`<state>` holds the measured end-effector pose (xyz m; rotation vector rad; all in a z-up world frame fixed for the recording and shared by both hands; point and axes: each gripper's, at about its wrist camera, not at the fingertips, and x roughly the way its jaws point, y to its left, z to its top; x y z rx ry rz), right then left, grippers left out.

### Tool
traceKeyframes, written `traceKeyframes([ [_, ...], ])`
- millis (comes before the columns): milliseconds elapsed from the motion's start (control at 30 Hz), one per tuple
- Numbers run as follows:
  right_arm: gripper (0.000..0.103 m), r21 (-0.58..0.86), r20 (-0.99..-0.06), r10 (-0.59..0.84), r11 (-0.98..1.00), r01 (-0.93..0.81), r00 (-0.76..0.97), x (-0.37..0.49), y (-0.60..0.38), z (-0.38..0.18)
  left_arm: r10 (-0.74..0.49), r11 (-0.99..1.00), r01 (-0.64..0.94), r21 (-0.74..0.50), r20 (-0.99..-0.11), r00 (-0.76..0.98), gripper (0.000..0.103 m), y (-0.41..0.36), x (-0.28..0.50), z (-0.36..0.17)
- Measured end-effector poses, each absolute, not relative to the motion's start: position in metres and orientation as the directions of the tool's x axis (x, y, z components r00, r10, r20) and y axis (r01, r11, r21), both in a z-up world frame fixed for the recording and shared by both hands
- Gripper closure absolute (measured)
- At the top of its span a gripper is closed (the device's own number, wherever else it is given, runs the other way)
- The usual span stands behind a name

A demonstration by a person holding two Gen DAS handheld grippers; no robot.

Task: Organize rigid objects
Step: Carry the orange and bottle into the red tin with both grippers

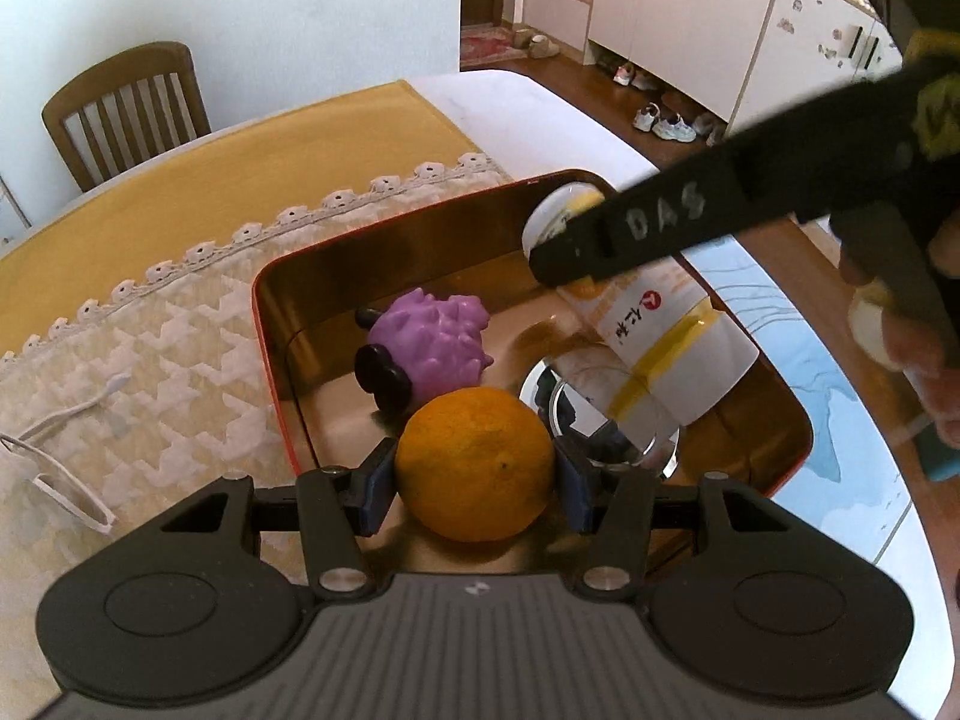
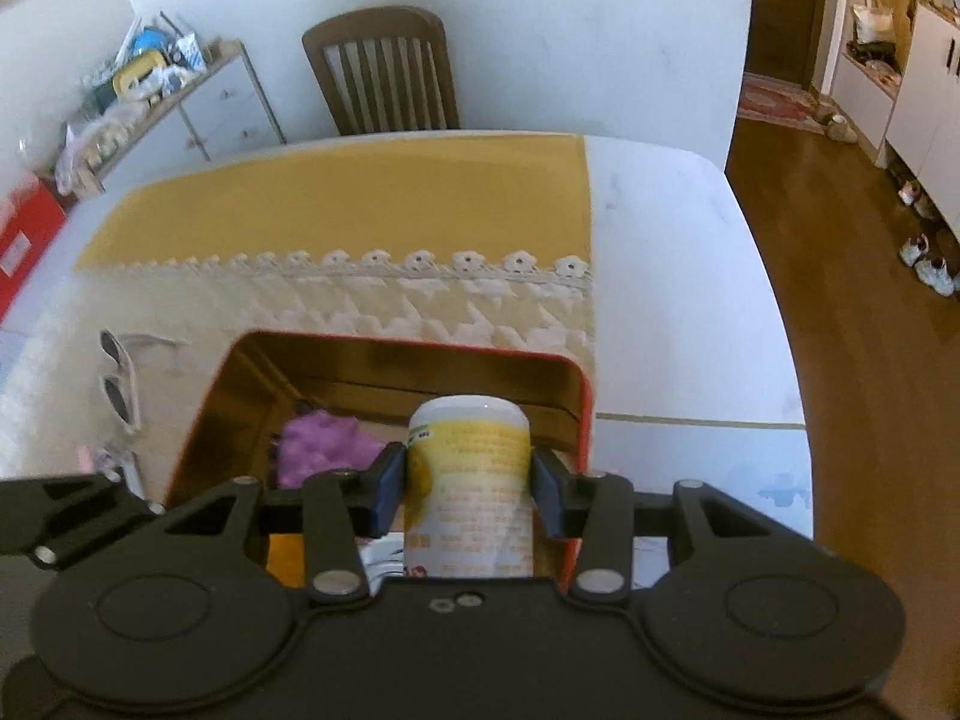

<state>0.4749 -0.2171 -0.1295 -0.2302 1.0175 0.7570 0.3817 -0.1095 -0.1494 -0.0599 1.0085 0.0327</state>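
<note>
**Two things going into the tin box**

Left of the tin box point(image 1: 267, 324): white glasses point(image 1: 54, 462) lying on the patterned cloth point(image 1: 180, 312), well apart from the box wall. Best kept away from.

Inside the box, near its left wall: a purple spiky toy point(image 1: 435, 339). Just in front of it, an orange point(image 1: 475, 465), squeezed between the blue pads of the left tool point(image 1: 474, 480). Low over the shiny box floor, close to the toy. Good plan: go down slowly, set the orange on the floor first, then let go, so no rolling into the toy.

To the right in the box: a shiny round lid or disc point(image 1: 600, 414), hard to tell which. Over it, a white and yellow can point(image 1: 654, 330), tilted, gripped tight by the right tool point(image 2: 469, 486). Good plan: lay the can along the right wall, away from the orange.

Little free room inside the box. Box's right wall near the table edge point(image 1: 894, 546), with floor beyond. No pushing the box that way.
</note>
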Motion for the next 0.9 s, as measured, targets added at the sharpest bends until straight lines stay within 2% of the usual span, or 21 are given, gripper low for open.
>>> traceKeyframes([
  [400,0.057,0.115,-0.834,0.448,0.711,-0.694,0.32,0.466,-0.219,-0.128,-0.035,0.992,-0.08,-0.095,-0.835,0.55,0.049,-0.103,0.376,-0.147],
  [533,0.055,0.114,-0.829,0.455,0.707,-0.698,0.325,0.459,-0.227,-0.122,-0.049,0.992,-0.07,-0.109,-0.818,0.574,0.048,-0.105,0.371,-0.139],
  [600,0.054,0.116,-0.826,0.458,0.708,-0.696,0.329,0.456,-0.23,-0.119,-0.05,0.992,-0.067,-0.109,-0.81,0.584,0.044,-0.107,0.368,-0.135],
  [900,0.046,0.142,-0.801,0.487,0.721,-0.679,0.349,0.43,-0.249,-0.098,-0.048,0.991,-0.068,-0.117,-0.774,0.631,0.043,-0.108,0.343,-0.113],
])
